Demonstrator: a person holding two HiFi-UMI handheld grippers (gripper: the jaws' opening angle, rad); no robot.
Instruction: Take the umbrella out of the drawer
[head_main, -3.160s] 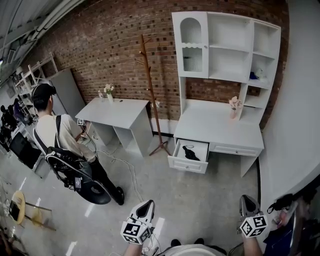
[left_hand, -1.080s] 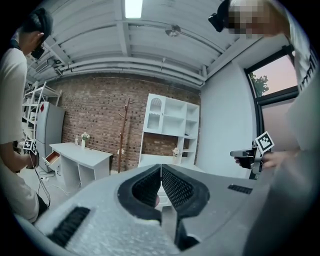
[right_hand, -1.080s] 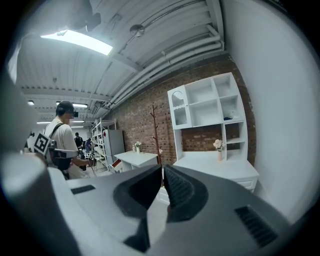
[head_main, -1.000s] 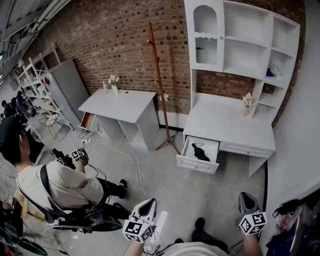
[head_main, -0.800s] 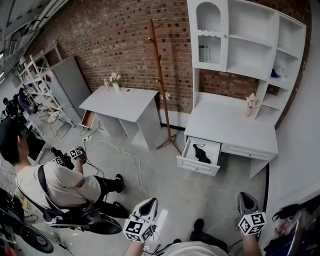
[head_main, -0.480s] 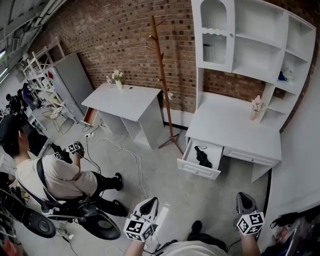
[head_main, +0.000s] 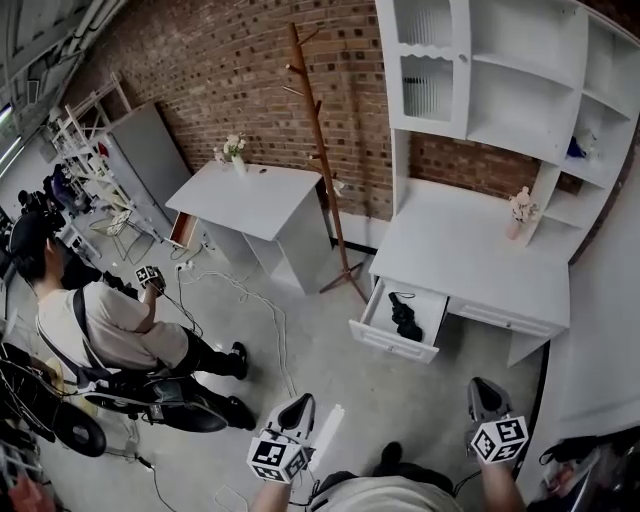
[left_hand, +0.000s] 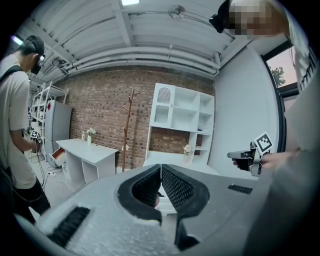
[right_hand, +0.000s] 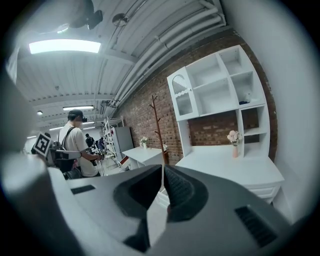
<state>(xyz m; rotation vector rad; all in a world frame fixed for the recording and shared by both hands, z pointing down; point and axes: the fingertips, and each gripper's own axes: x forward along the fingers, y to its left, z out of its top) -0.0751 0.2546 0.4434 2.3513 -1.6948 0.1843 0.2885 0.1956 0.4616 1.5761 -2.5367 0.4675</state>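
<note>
Black folded umbrella (head_main: 404, 318) lies in the open white drawer (head_main: 391, 343), the left drawer of the white desk (head_main: 470, 262). Its long axis runs roughly back to front along the drawer's depth, slightly skewed. The thin end with a small loop points to the back under the desktop, and the bulkier end points toward the drawer front. I can't tell which end is the handle. The drawer is pulled well out and the umbrella takes up about the middle of it. A small vase of pink flowers (head_main: 520, 208) stands on the desktop, near the right side of the white shelf hutch (head_main: 500, 85) that rises off the desk against the red brick wall (head_main: 220, 70). A tall brown wooden coat stand (head_main: 322, 160) stands just left of the desk, and further left there is a second, plain white table (head_main: 262, 198). A person in a pale shirt (head_main: 110, 322) crouches on the grey concrete floor (head_main: 330, 370) at far left, holding their own marker-cube tool. My left gripper (head_main: 297, 412) (left_hand: 160, 168) is low in the head view, well apart from the drawer, with its jaws pressed together and nothing between them. My right gripper (head_main: 481, 392) (right_hand: 163, 169) is the same, jaws closed tip to tip and empty, aimed toward the desk and also well short of the drawer.
</note>
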